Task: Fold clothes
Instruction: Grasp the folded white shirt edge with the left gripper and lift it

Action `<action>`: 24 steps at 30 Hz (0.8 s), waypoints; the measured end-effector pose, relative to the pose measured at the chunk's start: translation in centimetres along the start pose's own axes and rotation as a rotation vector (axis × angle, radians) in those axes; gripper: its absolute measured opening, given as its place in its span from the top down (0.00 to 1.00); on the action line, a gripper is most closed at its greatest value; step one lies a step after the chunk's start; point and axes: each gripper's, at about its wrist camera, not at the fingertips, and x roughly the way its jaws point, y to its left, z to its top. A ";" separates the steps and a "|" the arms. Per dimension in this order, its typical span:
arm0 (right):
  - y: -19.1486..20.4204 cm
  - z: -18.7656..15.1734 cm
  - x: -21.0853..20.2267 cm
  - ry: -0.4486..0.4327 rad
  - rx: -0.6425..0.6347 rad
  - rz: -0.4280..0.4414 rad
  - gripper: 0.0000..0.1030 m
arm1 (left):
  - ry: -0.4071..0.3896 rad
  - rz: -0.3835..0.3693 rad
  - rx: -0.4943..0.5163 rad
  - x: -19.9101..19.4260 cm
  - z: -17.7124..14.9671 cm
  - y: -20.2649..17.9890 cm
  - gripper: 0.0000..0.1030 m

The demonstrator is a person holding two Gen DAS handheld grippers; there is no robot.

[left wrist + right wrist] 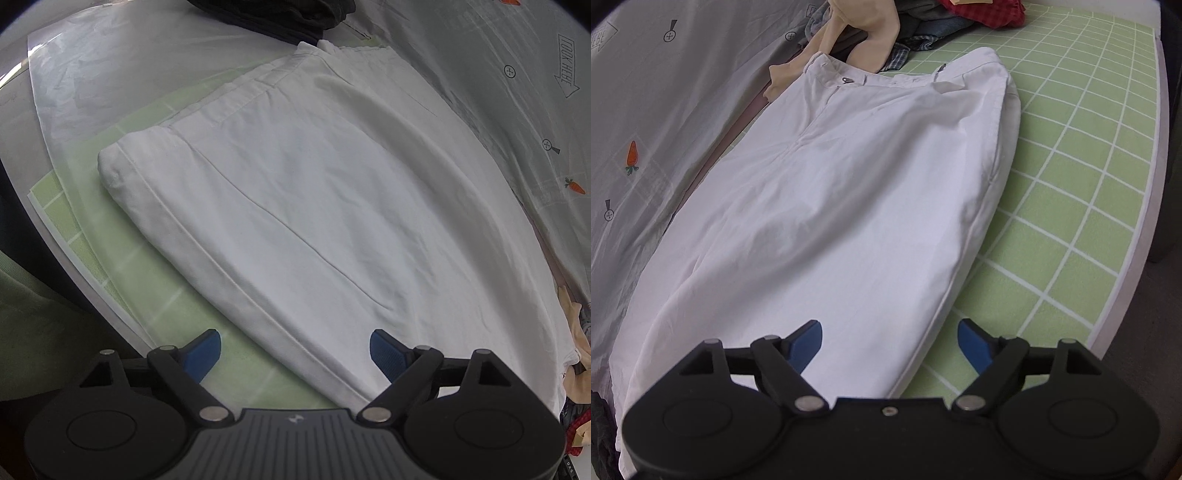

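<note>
Both grippers, left (295,349) & right (890,341), hang w/ jaws spread wide, gripping nothing, each just over the near edge of the white trousers (831,206). Trousers lie long on the green mat (1071,184), legs seemingly doubled one on the other, waistband at the clothes pile (923,22). Lengthwise fold looks done; crosswise folds seem left, tho that's only a guess.

We see a bed covered by a light green sheet (1082,192) with a white grid. Along its far side lies a grey cover (665,122) printed with small orange carrots and round marks. Beyond the edge of the bed there is grey floor (1145,332). Soft, even daylight falls over everything, with a brighter glare at one corner.
</note>
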 end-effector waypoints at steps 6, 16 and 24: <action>0.6 -1.6 -0.5 -0.012 0.019 -0.008 0.17 | 0.002 -0.069 -0.019 0.5 1.7 1.0 0.08; 0.3 -1.9 -0.8 -0.021 0.081 -0.006 0.16 | -0.060 -0.215 -0.165 0.5 2.2 3.1 0.09; 0.4 -1.1 -0.5 -0.012 0.117 0.003 0.14 | -0.124 -0.215 -0.281 0.9 3.1 2.9 0.09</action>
